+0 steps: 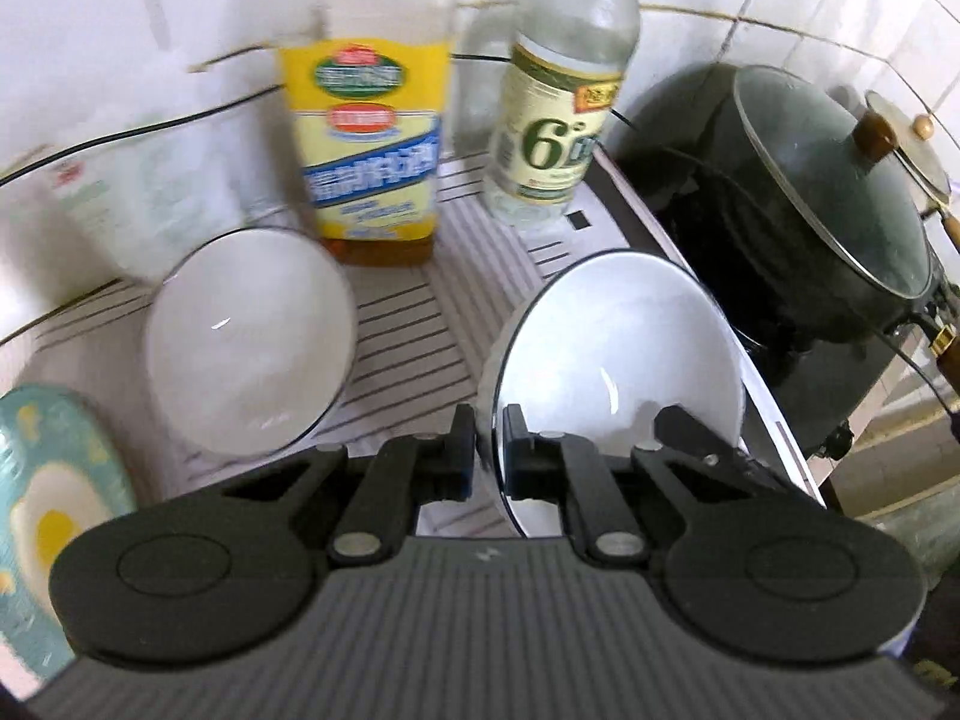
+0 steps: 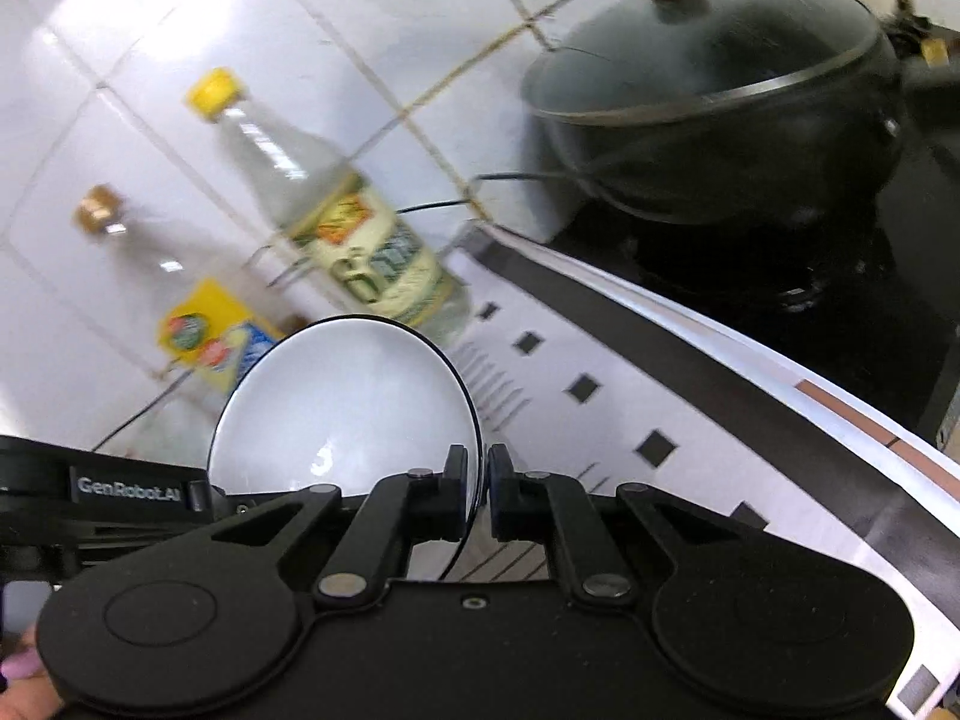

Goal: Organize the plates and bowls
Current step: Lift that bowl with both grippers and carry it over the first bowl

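Both tongs, left (image 1: 487, 450) and right (image 2: 478, 483), pinch one tilted bowl's (image 1: 618, 348) rim; second bowl (image 1: 252, 342) lies left of them

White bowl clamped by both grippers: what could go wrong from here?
1. The left gripper and right gripper pinch only the white bowl's thin rim; it could slip or twist.
2. The vinegar bottle and oil bottle stand close behind; a swing could topple them.
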`<state>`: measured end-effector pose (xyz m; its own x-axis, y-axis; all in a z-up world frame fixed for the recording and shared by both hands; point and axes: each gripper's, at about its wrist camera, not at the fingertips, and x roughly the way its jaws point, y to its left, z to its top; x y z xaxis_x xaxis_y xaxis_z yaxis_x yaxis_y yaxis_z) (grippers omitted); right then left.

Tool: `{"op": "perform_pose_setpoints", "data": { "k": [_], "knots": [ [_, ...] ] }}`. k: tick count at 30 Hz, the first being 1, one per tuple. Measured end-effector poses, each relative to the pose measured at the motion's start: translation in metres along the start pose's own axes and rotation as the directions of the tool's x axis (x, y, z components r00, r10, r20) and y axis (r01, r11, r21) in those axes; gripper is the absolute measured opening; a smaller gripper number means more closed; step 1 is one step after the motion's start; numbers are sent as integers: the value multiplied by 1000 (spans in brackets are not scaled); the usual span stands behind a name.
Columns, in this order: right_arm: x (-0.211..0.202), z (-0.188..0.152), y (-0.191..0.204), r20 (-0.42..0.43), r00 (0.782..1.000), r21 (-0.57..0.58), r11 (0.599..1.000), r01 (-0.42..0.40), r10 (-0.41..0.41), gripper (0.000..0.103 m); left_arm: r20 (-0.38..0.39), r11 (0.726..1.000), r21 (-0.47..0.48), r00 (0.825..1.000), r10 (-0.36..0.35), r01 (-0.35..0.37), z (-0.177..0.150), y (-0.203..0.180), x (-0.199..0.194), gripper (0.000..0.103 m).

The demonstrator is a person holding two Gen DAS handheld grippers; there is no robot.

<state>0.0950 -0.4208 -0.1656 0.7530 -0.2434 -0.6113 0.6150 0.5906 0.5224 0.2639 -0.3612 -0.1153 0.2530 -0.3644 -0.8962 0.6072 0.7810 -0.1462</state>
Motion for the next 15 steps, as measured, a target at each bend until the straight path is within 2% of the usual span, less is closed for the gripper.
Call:
{"op": "perform_pose_setpoints", "data": {
  "k": [3,7,12,15],
  "knots": [
    [-18,2,14,0,1000,-31,999,-24,24,11,17,1000,-21,1000,1,-1,-8,4,-25,8],
    [-39,4,25,-51,996,-64,995,-71,68,12,32,999,-33,999,3,-2,-18,11,-56,8],
    [-60,1,46,-146,985,-131,985,-116,97,13,-14,998,-67,1000,12,-13,-34,28,-81,8],
    [-73,-4,54,-192,977,-133,984,-122,95,13,-31,996,-86,999,15,-18,-50,37,-93,8]
  ]
}}
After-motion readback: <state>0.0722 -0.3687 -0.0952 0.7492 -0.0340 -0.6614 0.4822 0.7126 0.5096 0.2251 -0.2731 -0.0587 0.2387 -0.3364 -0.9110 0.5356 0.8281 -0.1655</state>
